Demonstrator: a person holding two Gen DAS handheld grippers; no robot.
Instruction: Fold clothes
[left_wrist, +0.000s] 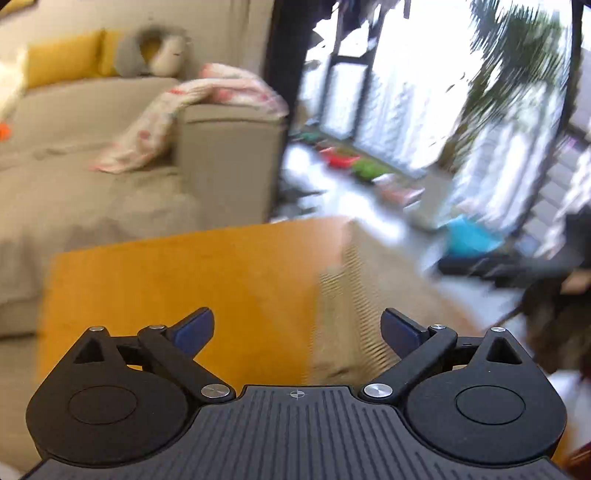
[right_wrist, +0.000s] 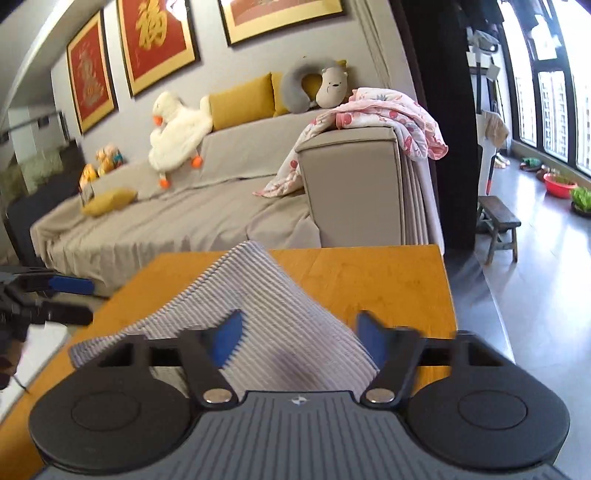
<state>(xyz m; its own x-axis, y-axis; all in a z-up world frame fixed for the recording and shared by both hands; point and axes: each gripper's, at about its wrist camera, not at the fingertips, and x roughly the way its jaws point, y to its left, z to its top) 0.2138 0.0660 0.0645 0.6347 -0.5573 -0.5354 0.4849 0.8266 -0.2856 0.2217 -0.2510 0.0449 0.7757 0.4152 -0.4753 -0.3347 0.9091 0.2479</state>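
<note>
A blue-and-white striped garment (right_wrist: 255, 306), folded into a flat bundle, lies on the orange wooden table (right_wrist: 388, 280). My right gripper (right_wrist: 299, 339) hovers over its near end, open, with both blue fingers spread and nothing between them. In the blurred left wrist view the same striped garment (left_wrist: 343, 306) shows at the table's right part. My left gripper (left_wrist: 297, 332) is open above bare table (left_wrist: 166, 280), left of the garment. The left gripper (right_wrist: 70, 299) also appears at the left edge of the right wrist view, off the table's left side.
A grey sofa (right_wrist: 221, 192) stands behind the table, with a pink floral blanket (right_wrist: 388, 118) over its armrest, yellow cushions and a white plush duck (right_wrist: 177, 133). A small dark stool (right_wrist: 498, 225) and plant pots stand on the floor at the right, by the windows.
</note>
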